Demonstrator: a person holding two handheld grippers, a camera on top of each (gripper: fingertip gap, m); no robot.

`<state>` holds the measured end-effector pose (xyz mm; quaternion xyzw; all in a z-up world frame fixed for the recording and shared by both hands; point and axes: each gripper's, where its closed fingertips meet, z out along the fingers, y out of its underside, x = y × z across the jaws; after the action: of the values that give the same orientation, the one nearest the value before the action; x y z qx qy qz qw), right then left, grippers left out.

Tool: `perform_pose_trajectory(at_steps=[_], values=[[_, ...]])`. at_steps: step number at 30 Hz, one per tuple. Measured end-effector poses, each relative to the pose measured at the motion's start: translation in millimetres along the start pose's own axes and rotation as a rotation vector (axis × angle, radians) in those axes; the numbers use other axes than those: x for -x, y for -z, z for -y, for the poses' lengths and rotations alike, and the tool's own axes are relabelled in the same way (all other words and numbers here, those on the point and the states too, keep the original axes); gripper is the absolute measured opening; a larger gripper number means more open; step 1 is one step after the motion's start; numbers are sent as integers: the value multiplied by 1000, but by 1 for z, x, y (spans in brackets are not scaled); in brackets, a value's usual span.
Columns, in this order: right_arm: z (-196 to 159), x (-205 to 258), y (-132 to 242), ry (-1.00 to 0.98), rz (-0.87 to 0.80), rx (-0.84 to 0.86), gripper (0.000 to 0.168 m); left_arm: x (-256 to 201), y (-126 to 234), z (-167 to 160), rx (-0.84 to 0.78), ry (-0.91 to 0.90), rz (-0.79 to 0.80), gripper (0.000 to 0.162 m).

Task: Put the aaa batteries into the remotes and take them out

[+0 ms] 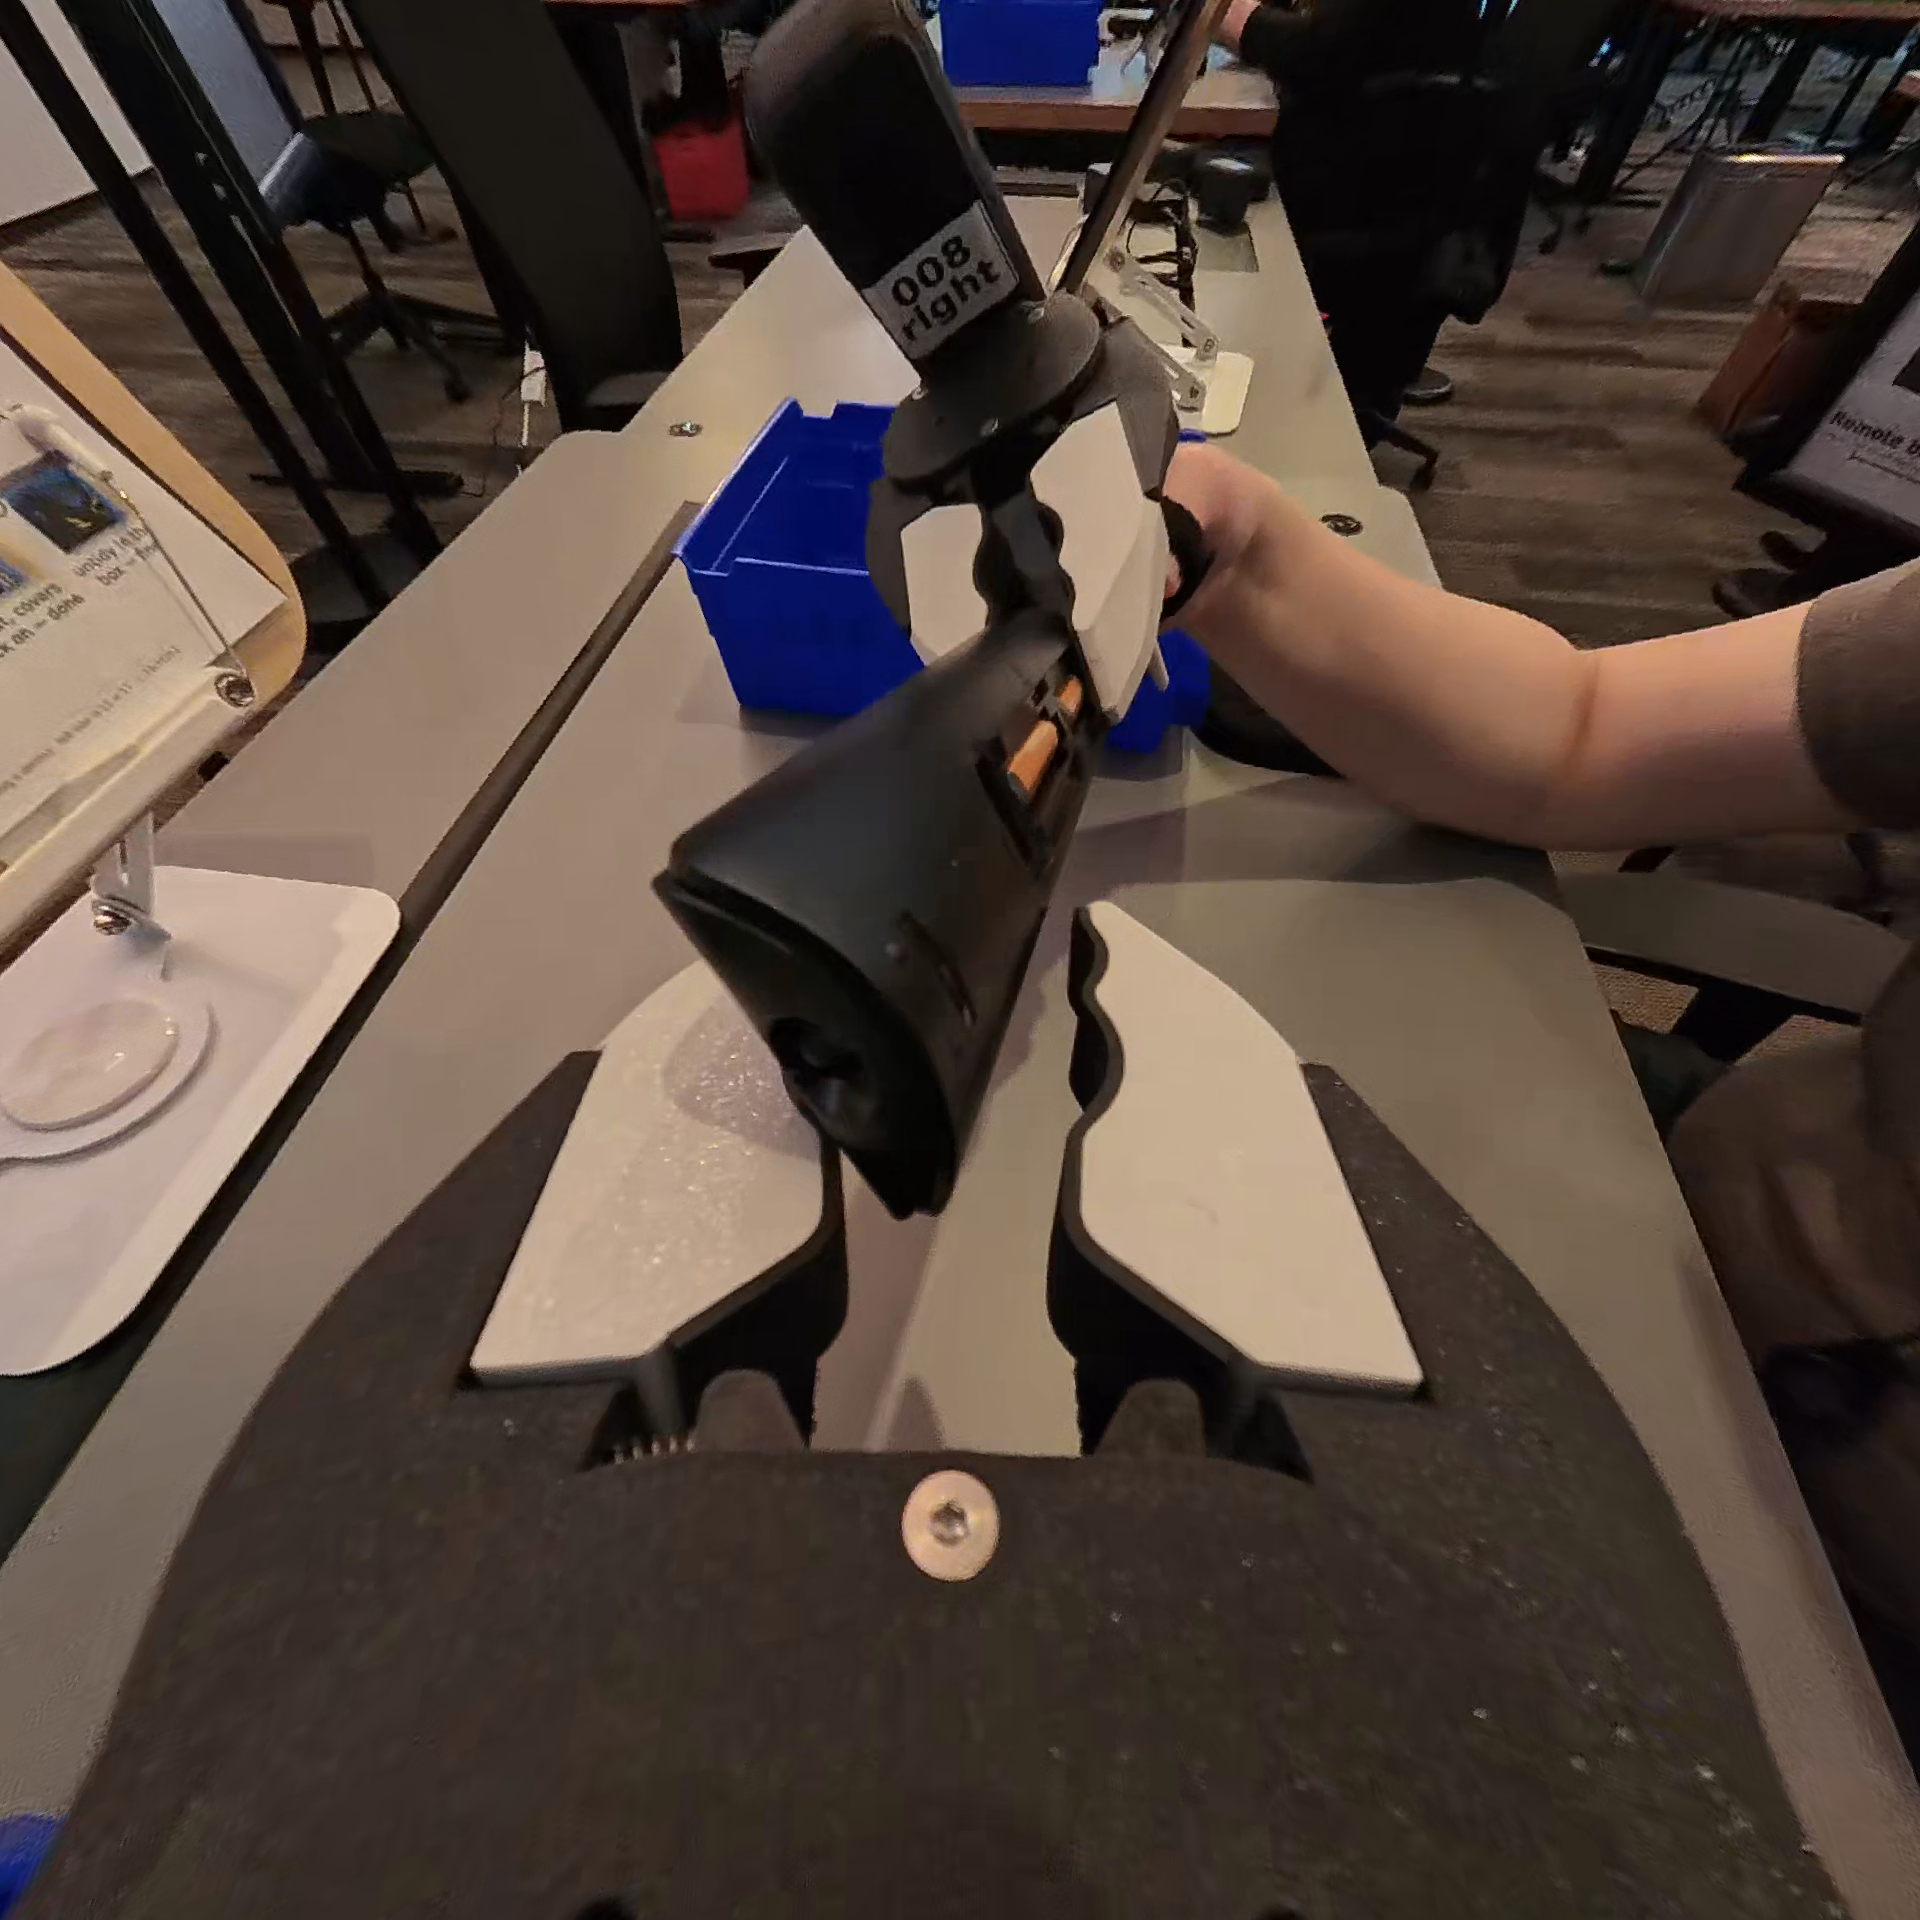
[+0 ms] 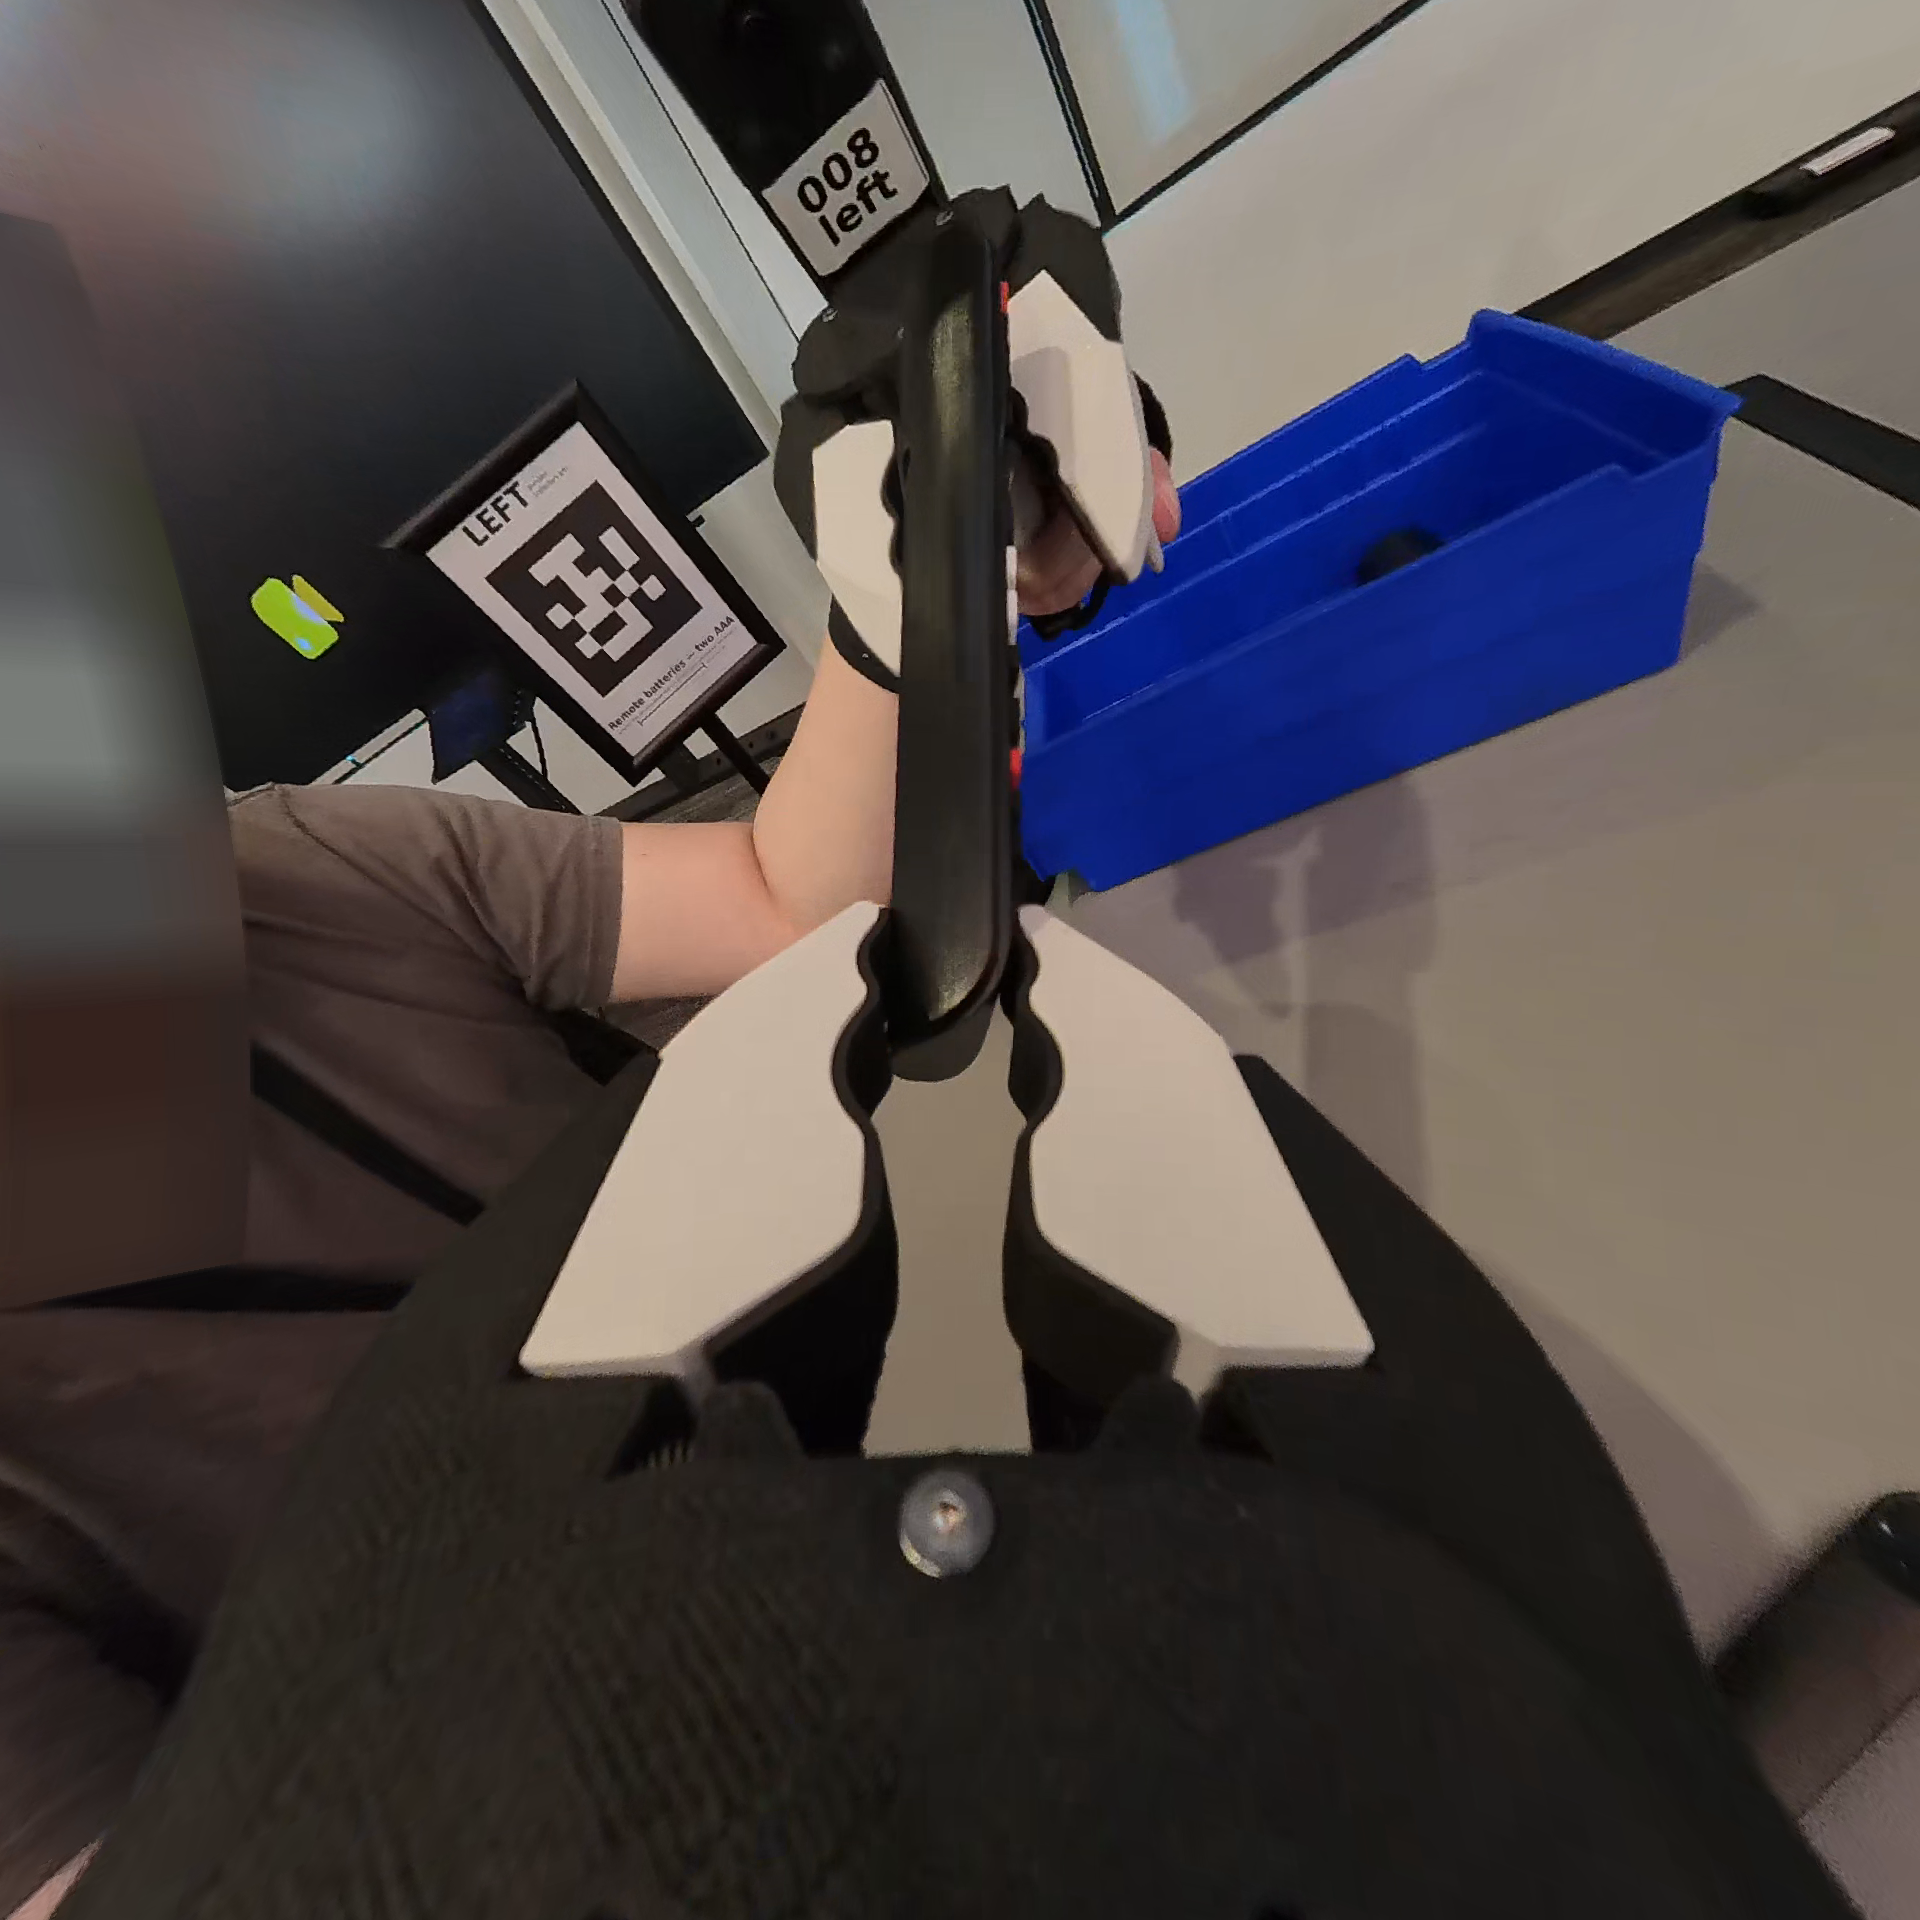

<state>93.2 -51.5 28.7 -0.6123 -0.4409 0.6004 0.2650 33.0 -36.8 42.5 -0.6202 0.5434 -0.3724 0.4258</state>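
Observation:
A black remote hangs in the air over the grey table, its back turned to the left wrist view. Its battery bay is open with copper-coloured batteries inside. My right gripper is shut on one end of the remote, seen edge-on; it also shows in the left wrist view. My left gripper has its jaws around the other, thicker end. A gap shows between the remote and its right finger. The left gripper also shows in the right wrist view.
A blue bin stands on the table behind the remote; in the right wrist view a dark object lies in it. A sign stand with a white base is at the left. A person's arm reaches in from the right.

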Motion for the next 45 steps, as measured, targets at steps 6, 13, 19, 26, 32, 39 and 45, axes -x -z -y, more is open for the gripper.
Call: perform_pose_trajectory(at_steps=[6,13,19,26,32,39,45], values=[[0,-1,0,11,1,-5,20,0,-4,4,-14,0,11,53],[1,3,-5,46,22,-9,20,-7,3,6,0,-32,-10,33],[-6,-2,-9,60,57,-9,21,-15,4,1,16,-19,-69,26],[-17,-13,-16,24,137,-22,21,-12,3,-18,114,-5,-68,28],[-25,-26,-22,22,177,-64,21,-5,2,-28,171,38,-47,26],[-29,-31,-25,-4,198,-78,20,0,1,-33,189,93,-33,32],[-27,-29,-24,-3,201,-90,21,-1,1,-30,186,82,-26,29]])
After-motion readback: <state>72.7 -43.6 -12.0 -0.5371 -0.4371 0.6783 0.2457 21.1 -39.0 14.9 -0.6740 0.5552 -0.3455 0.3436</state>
